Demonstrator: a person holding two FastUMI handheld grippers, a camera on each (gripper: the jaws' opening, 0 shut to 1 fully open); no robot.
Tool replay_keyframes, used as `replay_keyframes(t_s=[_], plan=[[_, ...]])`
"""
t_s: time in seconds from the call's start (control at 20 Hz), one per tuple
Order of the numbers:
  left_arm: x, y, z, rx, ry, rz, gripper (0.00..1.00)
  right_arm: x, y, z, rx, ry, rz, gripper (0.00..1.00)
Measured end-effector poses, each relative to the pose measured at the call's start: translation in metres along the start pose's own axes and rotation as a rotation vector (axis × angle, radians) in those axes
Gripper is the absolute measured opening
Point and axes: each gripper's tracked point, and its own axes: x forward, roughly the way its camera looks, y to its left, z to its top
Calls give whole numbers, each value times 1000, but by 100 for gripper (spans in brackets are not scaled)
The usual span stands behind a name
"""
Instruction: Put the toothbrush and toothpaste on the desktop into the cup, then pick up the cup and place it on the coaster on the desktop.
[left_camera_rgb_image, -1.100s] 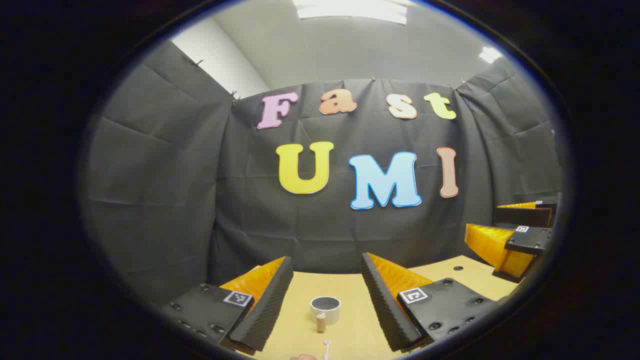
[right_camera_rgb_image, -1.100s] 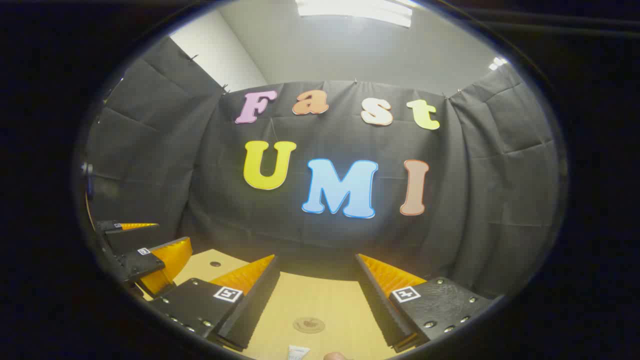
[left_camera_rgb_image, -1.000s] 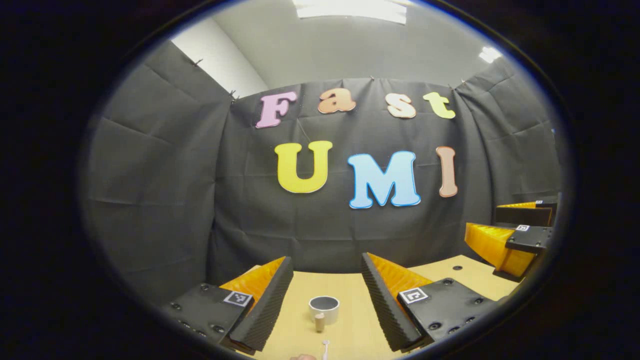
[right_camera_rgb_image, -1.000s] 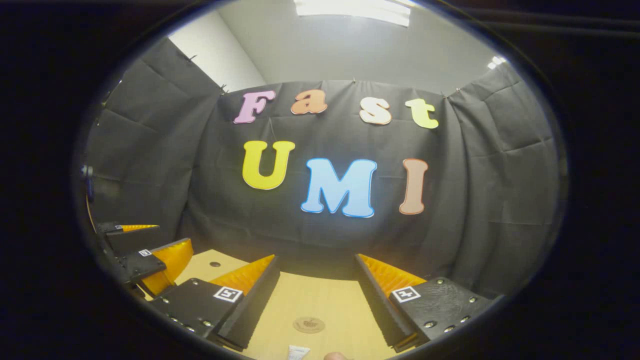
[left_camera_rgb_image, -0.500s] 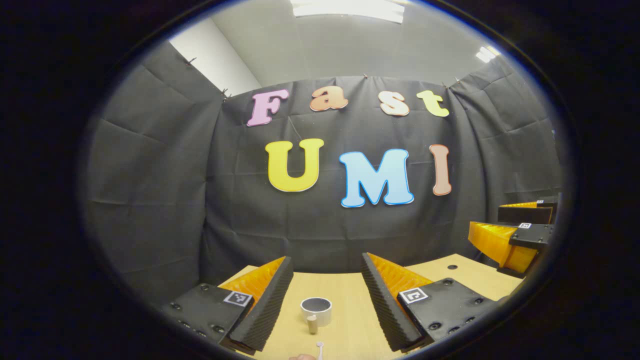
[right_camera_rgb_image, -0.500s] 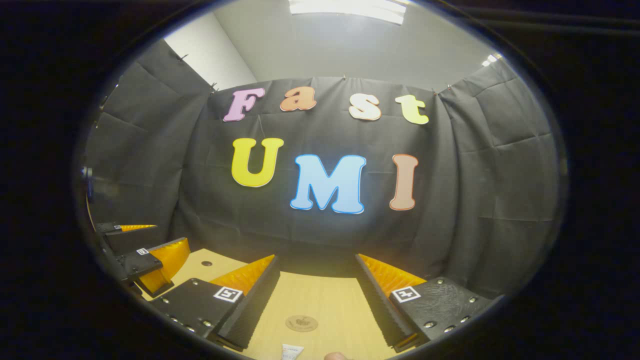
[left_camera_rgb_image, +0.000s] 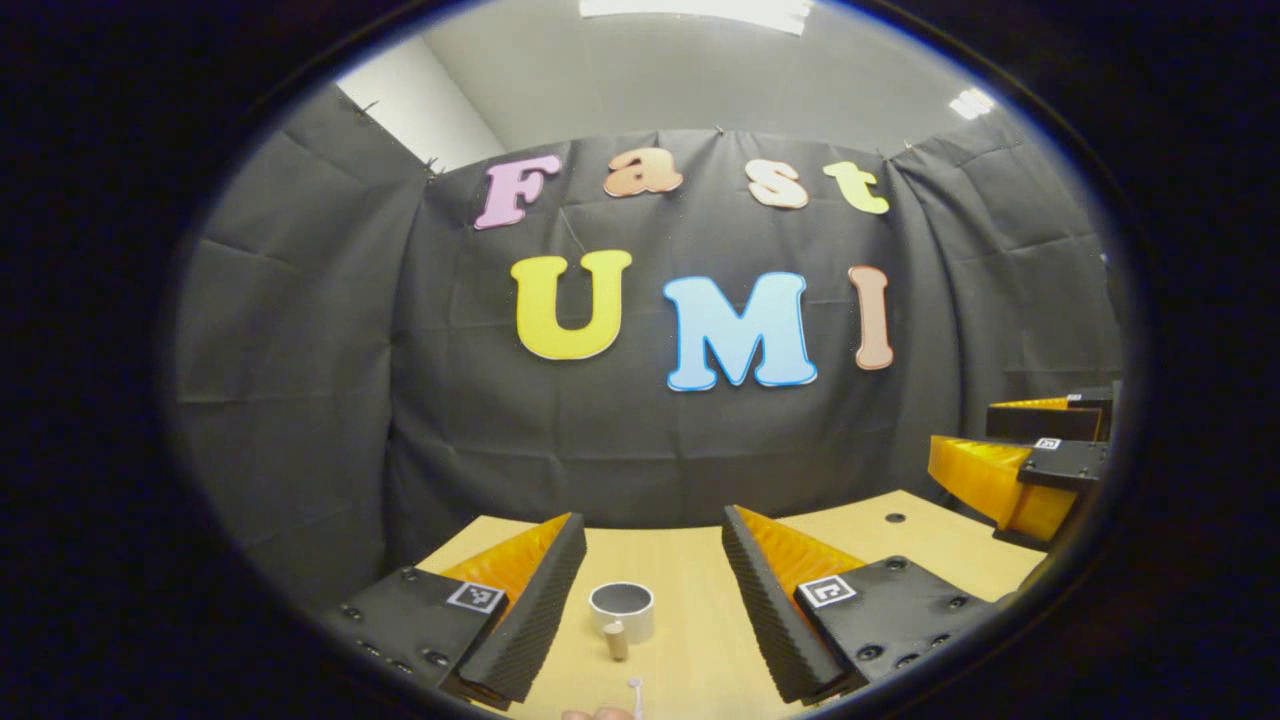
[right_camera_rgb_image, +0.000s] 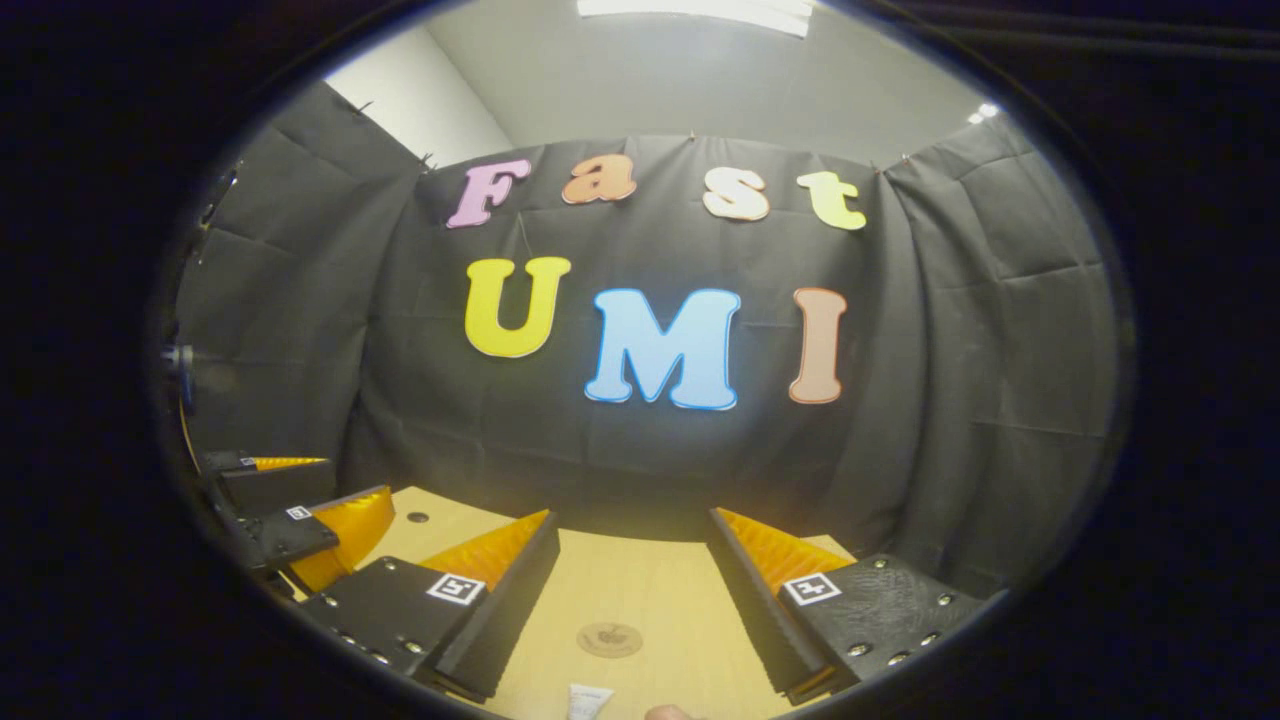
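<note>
A pale round cup (left_camera_rgb_image: 622, 608) stands on the wooden table (left_camera_rgb_image: 690, 565), ahead of my left gripper (left_camera_rgb_image: 652, 525) and between its open, empty fingers. A short tan peg (left_camera_rgb_image: 616, 640) stands just in front of the cup. Nearer, a thin white tip (left_camera_rgb_image: 634, 688), perhaps the toothbrush, shows at the bottom edge. In the right gripper view a round brown coaster (right_camera_rgb_image: 610, 640) lies ahead of my right gripper (right_camera_rgb_image: 632, 520), which is open and empty. The white end of the toothpaste tube (right_camera_rgb_image: 588, 700) lies close below it. Each gripper shows at the side of the other's view: right gripper (left_camera_rgb_image: 965, 432), left gripper (right_camera_rgb_image: 352, 478).
The black cloth wall closes off the far edge of the table (right_camera_rgb_image: 640, 575) a short way behind the cup and coaster. A small dark hole (left_camera_rgb_image: 895, 518) marks the tabletop between the two grippers, the same hole (right_camera_rgb_image: 418, 517) in the right gripper view.
Both views have tipped down a little, so more tabletop shows and the wall sits higher. The cup has drifted left in the left gripper view. Both grippers stay open.
</note>
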Motion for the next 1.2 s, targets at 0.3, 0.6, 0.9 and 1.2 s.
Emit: replay_keyframes(t_s=[0.3, 0.6, 0.9, 1.2], plan=[[15, 0, -40, -13, 149, -26, 91, 10, 13, -46, 26, 185, 37, 93], [25, 6, -98, -26, 350, -30, 91, 15, 27, -93, -32, 344, 79, 93], [26, 11, -177, -65, 620, -51, 91, 13, 40, -152, -2, 568, 123, 93], [14, 15, -227, -47, 796, -83, 94, 4, 46, -202, 10, 774, 152, 93]])
